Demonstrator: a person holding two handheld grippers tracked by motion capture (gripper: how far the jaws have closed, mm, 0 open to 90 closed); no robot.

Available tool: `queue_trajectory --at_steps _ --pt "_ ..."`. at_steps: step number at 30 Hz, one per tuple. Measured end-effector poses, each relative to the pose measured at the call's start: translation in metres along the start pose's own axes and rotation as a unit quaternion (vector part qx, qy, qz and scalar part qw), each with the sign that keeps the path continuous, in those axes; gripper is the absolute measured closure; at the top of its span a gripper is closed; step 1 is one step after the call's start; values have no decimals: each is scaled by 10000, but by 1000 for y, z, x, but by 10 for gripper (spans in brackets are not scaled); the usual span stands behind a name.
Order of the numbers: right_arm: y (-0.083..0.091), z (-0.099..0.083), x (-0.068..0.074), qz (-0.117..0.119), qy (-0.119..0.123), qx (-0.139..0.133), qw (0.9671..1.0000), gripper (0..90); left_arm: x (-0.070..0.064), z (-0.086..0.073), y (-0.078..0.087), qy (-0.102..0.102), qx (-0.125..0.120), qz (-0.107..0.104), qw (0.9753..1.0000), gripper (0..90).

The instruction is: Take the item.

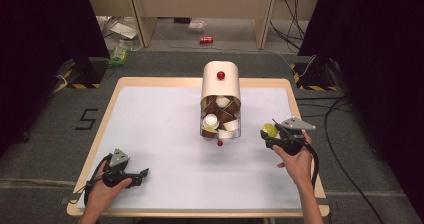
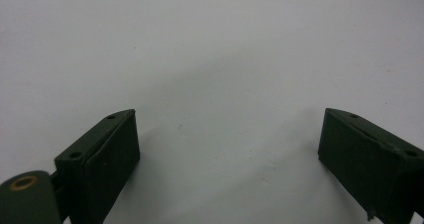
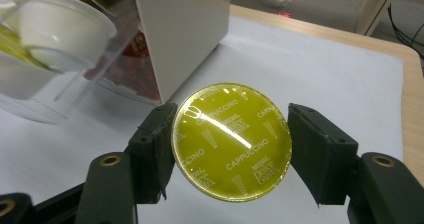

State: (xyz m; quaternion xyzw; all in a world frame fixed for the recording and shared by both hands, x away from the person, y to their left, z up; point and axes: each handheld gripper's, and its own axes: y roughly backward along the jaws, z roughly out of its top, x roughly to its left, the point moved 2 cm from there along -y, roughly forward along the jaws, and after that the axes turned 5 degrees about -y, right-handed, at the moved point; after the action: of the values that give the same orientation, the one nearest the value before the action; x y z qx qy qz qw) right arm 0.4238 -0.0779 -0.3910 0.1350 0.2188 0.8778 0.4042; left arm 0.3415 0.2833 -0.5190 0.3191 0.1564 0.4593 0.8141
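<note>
Print "CAPPUCCINO" on clamped yellow capsule point(image 3: 231, 141), legible from right gripper point(image 3: 227, 149) view

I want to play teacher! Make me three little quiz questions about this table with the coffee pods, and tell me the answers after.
1. True or false: the right gripper holds a yellow-green capsule between its jaws.
2. What word is printed over and over on that capsule's lid?
3. Which gripper has nothing between its jaws? A) the left gripper B) the right gripper C) both

Key
1. True. The jaws sit against both sides of the capsule.
2. Cappuccino.
3. A. Its jaws stand wide apart over the white table cover, away from the capsule dispenser in the middle of the table.
</note>
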Motion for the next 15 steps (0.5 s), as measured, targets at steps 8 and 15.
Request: queue_trajectory --at_steps 8,15 --pt "0 0 0 0 0 0 10000 240 0 0 0 0 0 0 10000 87" --pt "-4 -1 0 6 -5 54 10000 390 0 0 0 1 1 -2 10000 88"
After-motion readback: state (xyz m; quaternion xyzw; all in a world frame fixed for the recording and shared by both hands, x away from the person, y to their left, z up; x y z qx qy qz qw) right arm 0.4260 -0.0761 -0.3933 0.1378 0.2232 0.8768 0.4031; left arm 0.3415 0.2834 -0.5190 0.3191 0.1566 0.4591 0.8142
